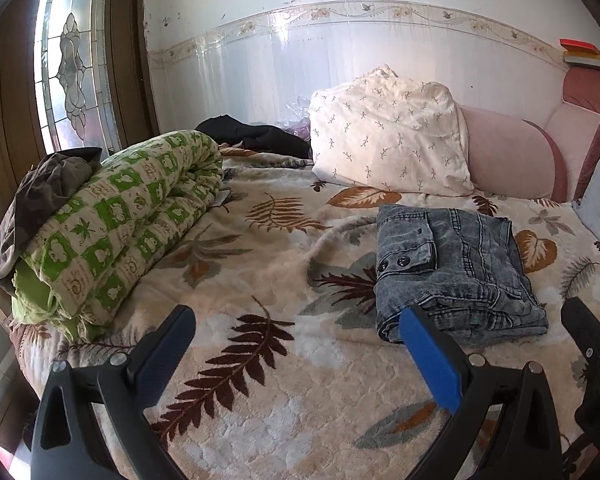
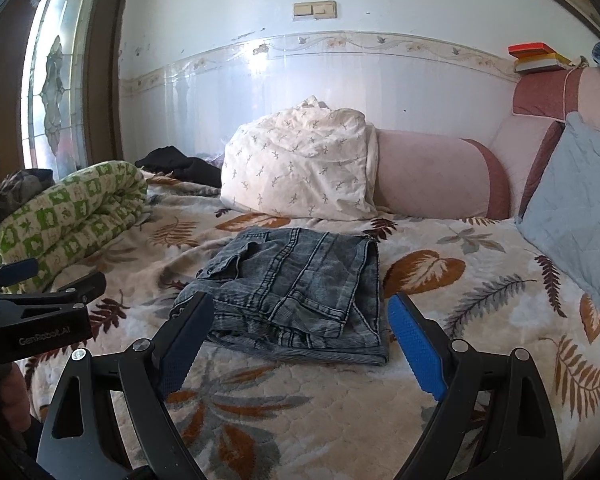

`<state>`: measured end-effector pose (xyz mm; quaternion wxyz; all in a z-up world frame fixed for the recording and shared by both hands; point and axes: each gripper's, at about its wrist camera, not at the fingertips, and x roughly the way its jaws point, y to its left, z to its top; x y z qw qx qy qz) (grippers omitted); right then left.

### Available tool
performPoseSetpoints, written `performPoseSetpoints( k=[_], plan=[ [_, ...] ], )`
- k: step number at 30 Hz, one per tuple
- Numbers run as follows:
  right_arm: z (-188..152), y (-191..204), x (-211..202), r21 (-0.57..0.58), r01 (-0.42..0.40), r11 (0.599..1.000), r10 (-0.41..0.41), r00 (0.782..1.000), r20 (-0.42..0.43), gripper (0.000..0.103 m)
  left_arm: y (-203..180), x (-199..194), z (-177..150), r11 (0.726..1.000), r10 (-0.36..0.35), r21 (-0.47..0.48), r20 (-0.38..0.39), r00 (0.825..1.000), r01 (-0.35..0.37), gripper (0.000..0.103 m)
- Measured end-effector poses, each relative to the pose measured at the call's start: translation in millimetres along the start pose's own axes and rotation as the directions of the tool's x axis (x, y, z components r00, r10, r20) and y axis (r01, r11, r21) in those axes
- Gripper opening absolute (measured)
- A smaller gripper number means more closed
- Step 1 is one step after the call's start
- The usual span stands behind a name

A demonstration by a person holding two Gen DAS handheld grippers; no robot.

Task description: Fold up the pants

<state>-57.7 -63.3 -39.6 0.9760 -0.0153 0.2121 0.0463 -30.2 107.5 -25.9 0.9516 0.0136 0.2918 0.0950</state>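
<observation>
Grey-blue denim pants [image 1: 456,272] lie folded into a compact stack on the leaf-patterned blanket [image 1: 268,292]; they also show in the right wrist view [image 2: 296,292]. My left gripper [image 1: 296,324] is open and empty, held above the blanket to the left of and in front of the pants. My right gripper [image 2: 300,312] is open and empty, just in front of the pants' near edge, jaws spread about as wide as the stack. The right gripper shows at the right edge of the left wrist view [image 1: 596,308]; the left one shows at the left of the right wrist view [image 2: 48,276].
A rolled green-and-white quilt [image 1: 116,224] with a dark garment [image 1: 48,192] on it lies at the left. A white pillow [image 1: 388,140], pink bolster [image 1: 512,156] and black clothing [image 1: 256,132] sit by the wall. A light blue cushion [image 2: 580,208] leans at the right.
</observation>
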Motion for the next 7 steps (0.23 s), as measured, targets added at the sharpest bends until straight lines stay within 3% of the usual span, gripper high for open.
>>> performPoseSetpoints(
  k=[7],
  plan=[
    [-0.4, 2.2, 2.5, -0.009, 0.001, 1.0, -0.001, 1.0, -0.002, 0.089, 0.9, -1.9, 1.2, 1.0, -0.011, -0.006, 0.013, 1.0, 0.011, 0.103]
  ],
)
